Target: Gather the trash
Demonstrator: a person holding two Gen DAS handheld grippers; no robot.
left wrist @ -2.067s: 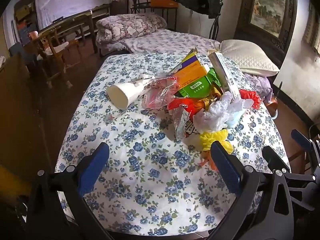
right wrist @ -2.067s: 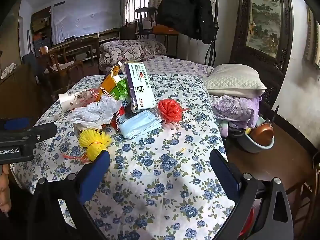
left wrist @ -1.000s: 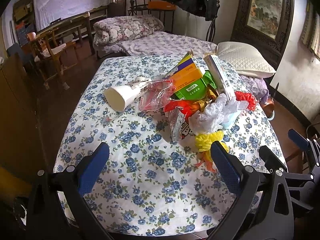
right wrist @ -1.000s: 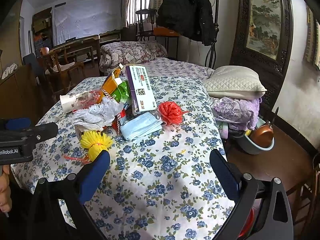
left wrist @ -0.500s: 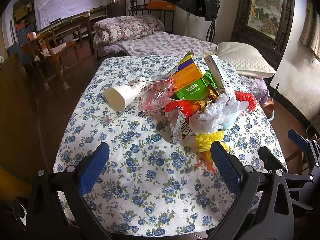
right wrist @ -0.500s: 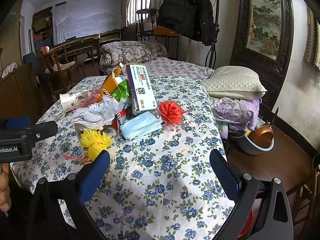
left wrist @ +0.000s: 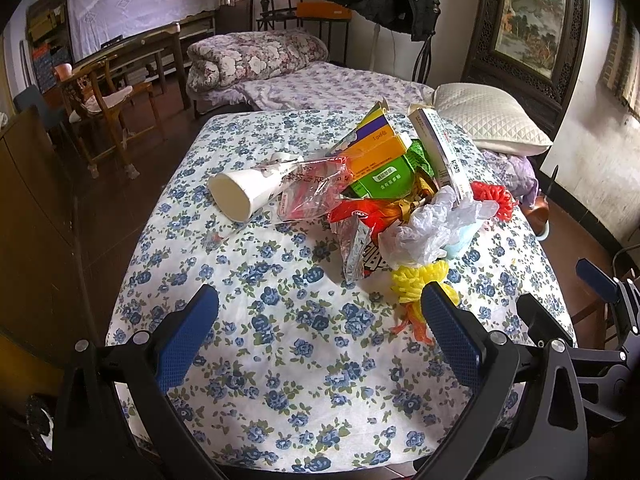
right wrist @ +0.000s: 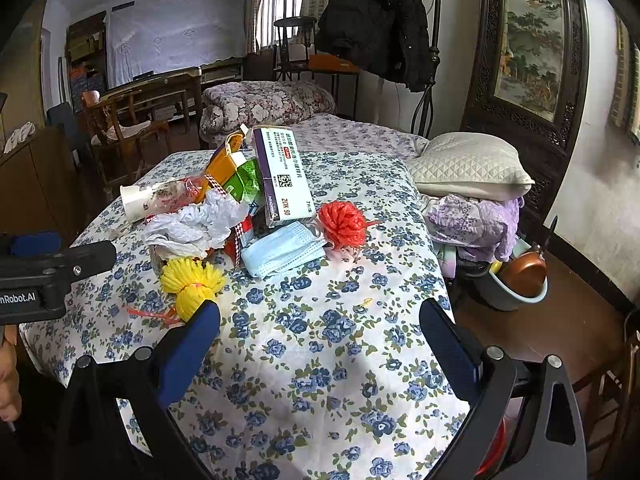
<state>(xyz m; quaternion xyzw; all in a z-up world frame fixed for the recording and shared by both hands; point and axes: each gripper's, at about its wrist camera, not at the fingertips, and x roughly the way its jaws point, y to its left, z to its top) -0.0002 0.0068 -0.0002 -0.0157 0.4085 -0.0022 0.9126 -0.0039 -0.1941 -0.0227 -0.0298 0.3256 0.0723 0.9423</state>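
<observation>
While paper cup (left wrist: 248,188) lies on its side, mouth toward cam, both grippers, left gripper (left wrist: 318,334) & right gripper (right wrist: 320,340), gape wide, holding nothing.

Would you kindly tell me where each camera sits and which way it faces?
Left wrist: on the open left claw, facing the paper cup side of the trash; the right claw shows.
Right wrist: on the open right claw, facing the face mask side; the left claw shows.
Both share the yellow ball.
</observation>
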